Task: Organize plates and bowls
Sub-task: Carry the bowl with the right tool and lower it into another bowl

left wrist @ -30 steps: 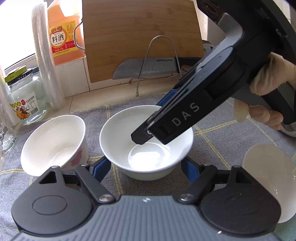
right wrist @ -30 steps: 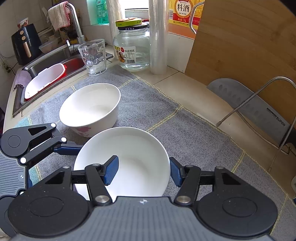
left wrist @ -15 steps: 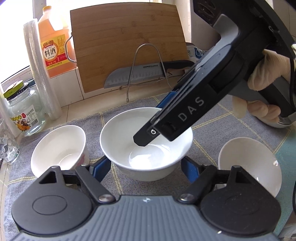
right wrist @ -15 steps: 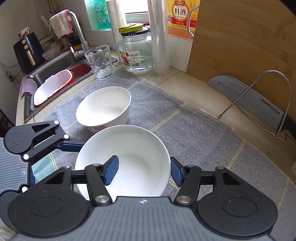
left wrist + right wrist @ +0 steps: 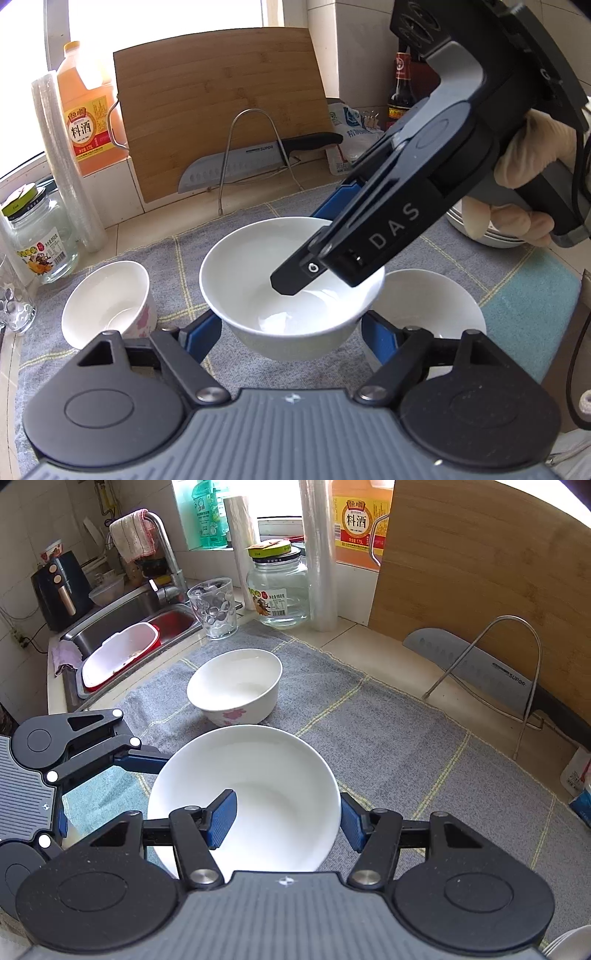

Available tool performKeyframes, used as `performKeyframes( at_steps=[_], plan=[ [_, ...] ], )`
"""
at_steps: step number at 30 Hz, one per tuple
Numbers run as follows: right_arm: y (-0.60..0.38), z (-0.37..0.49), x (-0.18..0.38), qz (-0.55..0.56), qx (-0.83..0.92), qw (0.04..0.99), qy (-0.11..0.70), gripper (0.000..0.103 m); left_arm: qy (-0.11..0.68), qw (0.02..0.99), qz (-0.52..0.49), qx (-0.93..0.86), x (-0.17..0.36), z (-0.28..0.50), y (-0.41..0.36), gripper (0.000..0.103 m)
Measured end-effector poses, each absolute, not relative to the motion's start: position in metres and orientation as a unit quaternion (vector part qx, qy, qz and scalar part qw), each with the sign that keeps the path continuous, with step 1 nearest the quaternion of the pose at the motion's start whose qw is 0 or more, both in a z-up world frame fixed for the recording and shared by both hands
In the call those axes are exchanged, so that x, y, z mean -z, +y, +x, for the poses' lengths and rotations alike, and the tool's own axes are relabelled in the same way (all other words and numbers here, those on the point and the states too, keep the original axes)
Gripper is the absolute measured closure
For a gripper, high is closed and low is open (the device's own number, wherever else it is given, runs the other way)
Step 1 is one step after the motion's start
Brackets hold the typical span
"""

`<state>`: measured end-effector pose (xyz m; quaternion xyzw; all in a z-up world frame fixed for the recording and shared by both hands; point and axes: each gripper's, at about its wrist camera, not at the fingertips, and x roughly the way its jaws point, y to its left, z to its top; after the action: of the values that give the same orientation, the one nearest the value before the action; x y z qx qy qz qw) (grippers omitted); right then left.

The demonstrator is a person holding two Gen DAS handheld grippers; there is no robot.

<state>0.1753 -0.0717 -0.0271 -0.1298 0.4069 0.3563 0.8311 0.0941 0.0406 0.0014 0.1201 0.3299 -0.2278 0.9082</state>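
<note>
A plain white bowl point(image 5: 258, 280) hangs above the grey mat point(image 5: 177, 266), held by both grippers. My left gripper point(image 5: 291, 325) is shut on its lower wall, one blue pad on each side. My right gripper point(image 5: 287, 821) is shut on the bowl's point(image 5: 258, 775) rim, one finger inside and one outside; from the left wrist view its black finger point(image 5: 295, 277) reaches into the bowl. A smaller bowl with a pink flower print point(image 5: 107, 306) point(image 5: 236, 686) stands on the mat to the left. Another plain white bowl point(image 5: 428, 302) sits on the mat, partly hidden behind the held one.
A bamboo cutting board point(image 5: 221, 110), a knife point(image 5: 240, 162) on a wire rack, a glass jar point(image 5: 279, 590), a tumbler point(image 5: 216, 607) and bottles line the back. The sink point(image 5: 122, 627) with a red-rimmed tub lies far left. A teal cloth point(image 5: 528, 314) lies right of the mat.
Both grippers have risen with the white bowl and carried it to the right; the plain bowl on the mat now sits right beside and under it.
</note>
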Motion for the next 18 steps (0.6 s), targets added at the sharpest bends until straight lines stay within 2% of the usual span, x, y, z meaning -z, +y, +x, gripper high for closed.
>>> performKeyframes(
  at_steps=[18],
  plan=[
    [-0.125,0.118,0.019,-0.115,-0.312,0.852,0.405,0.037,0.323,0.891,0.133,0.289,-0.014,0.058,0.001,0.021]
  ],
)
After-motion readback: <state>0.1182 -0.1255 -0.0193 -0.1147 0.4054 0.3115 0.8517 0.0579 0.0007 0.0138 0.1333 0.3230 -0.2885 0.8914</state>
